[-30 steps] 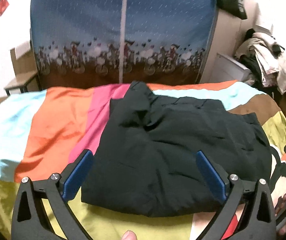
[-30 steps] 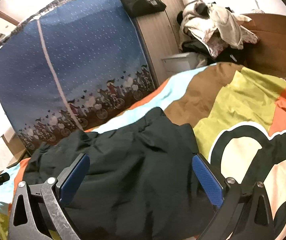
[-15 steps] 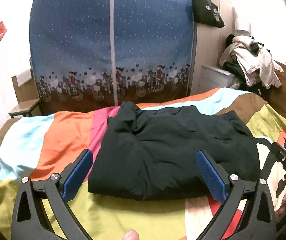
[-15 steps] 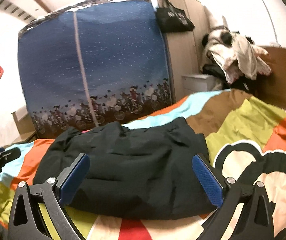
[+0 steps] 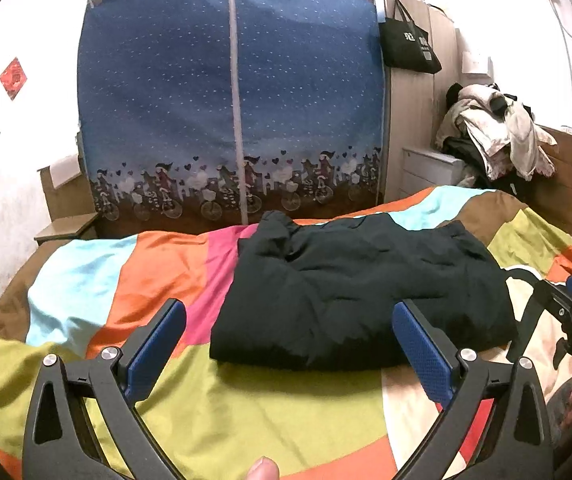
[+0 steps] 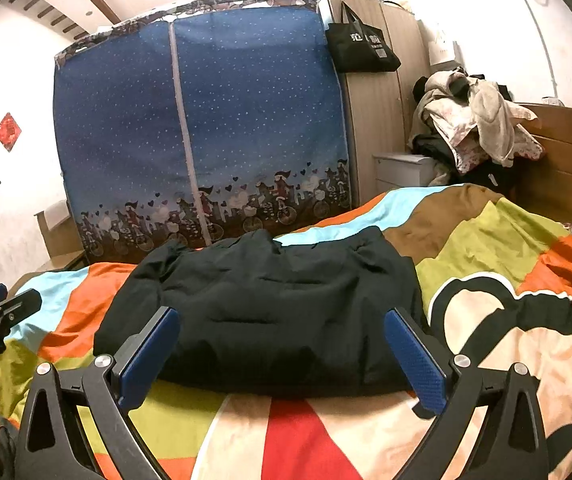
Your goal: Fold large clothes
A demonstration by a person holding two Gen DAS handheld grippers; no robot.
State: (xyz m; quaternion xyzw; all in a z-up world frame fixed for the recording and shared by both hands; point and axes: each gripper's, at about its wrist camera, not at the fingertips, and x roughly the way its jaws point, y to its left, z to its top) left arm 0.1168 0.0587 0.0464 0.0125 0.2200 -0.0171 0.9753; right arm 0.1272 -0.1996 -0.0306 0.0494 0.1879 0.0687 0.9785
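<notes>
the folded dark puffy garment (image 6: pixel 269 312) lies dead ahead of your right gripper (image 6: pixel 281 360), long axis running left-right. your left gripper (image 5: pixel 290 352) sits off its left end, both spread wide and holding nothing

- A dark garment (image 5: pixel 362 288) is lying folded into a thick, rumpled rectangle on the bedspread (image 5: pixel 245 412).
- It is sitting flat near the bedspread's middle, its far-left corner bunching upward toward the far edge.

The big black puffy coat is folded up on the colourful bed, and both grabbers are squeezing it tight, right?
Not quite. The folded black puffy coat does lie on the colourful patchwork bedspread, but both wrist views show the left gripper and right gripper open, holding nothing.
</notes>
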